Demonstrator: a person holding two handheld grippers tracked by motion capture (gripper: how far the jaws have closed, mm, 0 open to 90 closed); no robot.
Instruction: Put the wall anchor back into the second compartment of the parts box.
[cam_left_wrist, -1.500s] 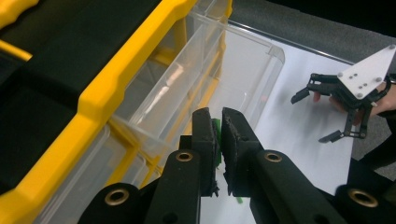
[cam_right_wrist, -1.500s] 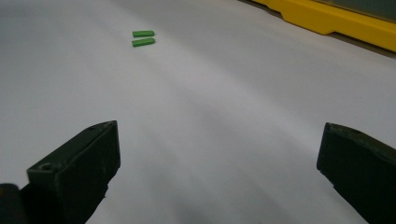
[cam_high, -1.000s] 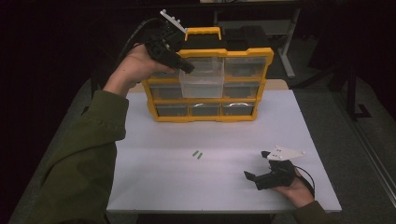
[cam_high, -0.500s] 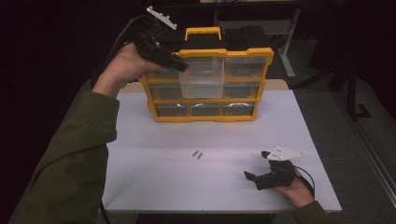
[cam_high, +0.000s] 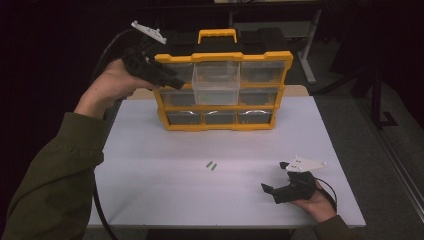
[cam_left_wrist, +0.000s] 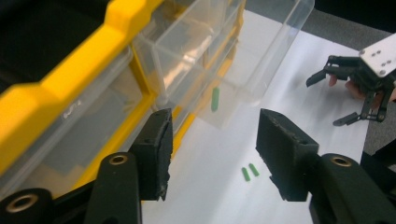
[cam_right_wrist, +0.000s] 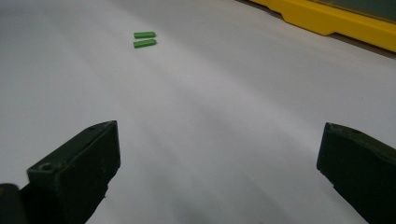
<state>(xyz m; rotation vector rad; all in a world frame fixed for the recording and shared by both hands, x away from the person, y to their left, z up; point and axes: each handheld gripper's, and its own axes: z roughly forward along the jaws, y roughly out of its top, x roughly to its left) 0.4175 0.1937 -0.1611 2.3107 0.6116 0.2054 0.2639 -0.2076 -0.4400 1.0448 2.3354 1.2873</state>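
Holding our left gripper (cam_high: 172, 80) beside the yellow organizer (cam_high: 220, 52), we have just been spreading its fingers (cam_left_wrist: 156, 149), now partly apart with nothing between them. Its clear middle drawer (cam_high: 216, 82) stands pulled out. Our right gripper (cam_high: 276, 191) rests on the counter (cam_high: 150, 190), fingers wide and empty, near two green pieces (cam_high: 211, 165).

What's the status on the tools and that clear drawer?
Left tool just opening, empty, beside organizer. Right tool open on table. Clear drawer pulled out. Nothing blocking.

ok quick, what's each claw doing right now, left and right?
Left claw: open, holding nothing, jaws have just been opening.
Right claw: open, holding nothing.
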